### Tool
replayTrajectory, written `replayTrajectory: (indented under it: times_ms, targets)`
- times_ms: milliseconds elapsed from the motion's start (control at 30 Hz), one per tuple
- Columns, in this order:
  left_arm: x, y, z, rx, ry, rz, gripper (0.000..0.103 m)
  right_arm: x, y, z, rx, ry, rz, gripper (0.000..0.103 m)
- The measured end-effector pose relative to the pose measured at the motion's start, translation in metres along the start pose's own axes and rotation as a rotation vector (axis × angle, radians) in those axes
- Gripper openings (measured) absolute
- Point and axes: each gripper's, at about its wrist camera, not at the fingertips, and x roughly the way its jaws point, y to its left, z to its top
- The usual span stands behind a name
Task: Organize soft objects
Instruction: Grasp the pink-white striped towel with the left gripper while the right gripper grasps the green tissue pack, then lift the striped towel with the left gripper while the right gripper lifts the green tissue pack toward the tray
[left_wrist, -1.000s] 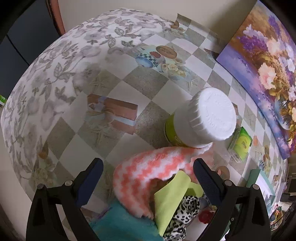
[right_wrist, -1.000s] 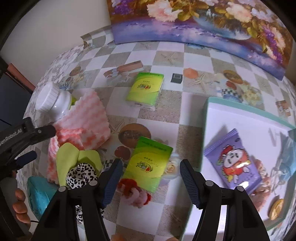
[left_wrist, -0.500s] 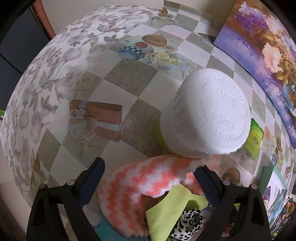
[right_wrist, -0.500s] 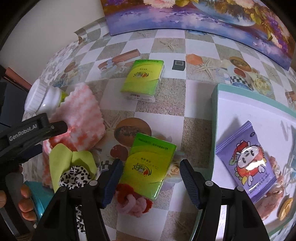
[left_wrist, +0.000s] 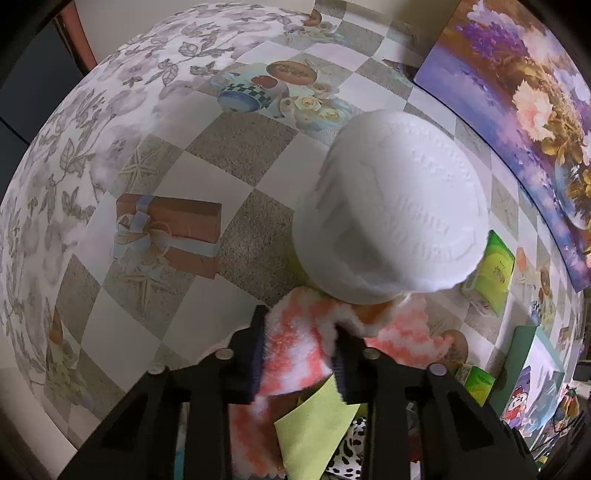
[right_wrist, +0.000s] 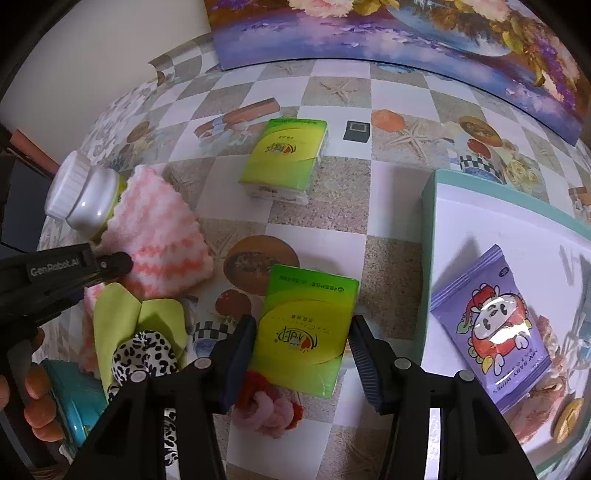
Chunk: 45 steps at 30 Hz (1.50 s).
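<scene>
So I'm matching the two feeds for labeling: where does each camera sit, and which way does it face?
Left wrist: on the left gripper, looking down along its fingers, shut on the pink-and-white cloth beside the white-capped bottle.
Right wrist: on the right gripper, looking down at the table; its open fingers straddle a green tissue pack.
Shared: cloth, bottle, left gripper.

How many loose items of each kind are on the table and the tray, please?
Green tissue packs: 2
Cloths: 2, pink-white and yellow-green
Scrunchies: 2, leopard and red-pink
White-capped bottle: 1
Purple wipes packet: 1
Total: 8
</scene>
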Motion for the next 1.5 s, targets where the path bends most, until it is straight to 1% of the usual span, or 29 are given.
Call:
replayTrajectory:
  times_ms: [33, 133, 500, 667, 933, 1200, 1367, 1500]
  targets:
    - [-0.002, -0.001, -0.001, 0.001, -0.002, -0.002, 0.024, -0.001, -0.001, 0.0, 0.002, 0.0, 0.001, 0.054]
    - [-0.007, 0.0, 0.0, 0.001, -0.009, -0.002, 0.022, -0.005, -0.004, 0.0, 0.009, -0.005, -0.002, 0.054]
    - [-0.025, -0.003, -0.006, 0.012, -0.043, -0.006, 0.015, -0.02, -0.007, 0.002, 0.015, -0.04, 0.004, 0.054]
    - [-0.037, -0.002, -0.002, 0.014, -0.065, -0.046, 0.014, -0.036, -0.012, 0.005, 0.034, -0.078, 0.016, 0.054]
    - [-0.074, -0.013, -0.004, 0.049, -0.143, -0.1, 0.012, -0.065, -0.021, 0.011, 0.066, -0.144, 0.022, 0.054]
    - [-0.123, -0.027, -0.006, 0.084, -0.251, -0.183, 0.012, -0.1, -0.034, 0.014, 0.101, -0.228, 0.032, 0.054]
    - [-0.152, -0.044, -0.015, 0.134, -0.314, -0.227, 0.012, -0.125, -0.049, 0.013, 0.131, -0.283, 0.003, 0.054]
    - [-0.165, -0.063, -0.024, 0.178, -0.334, -0.245, 0.012, -0.134, -0.068, 0.012, 0.17, -0.298, -0.027, 0.054]
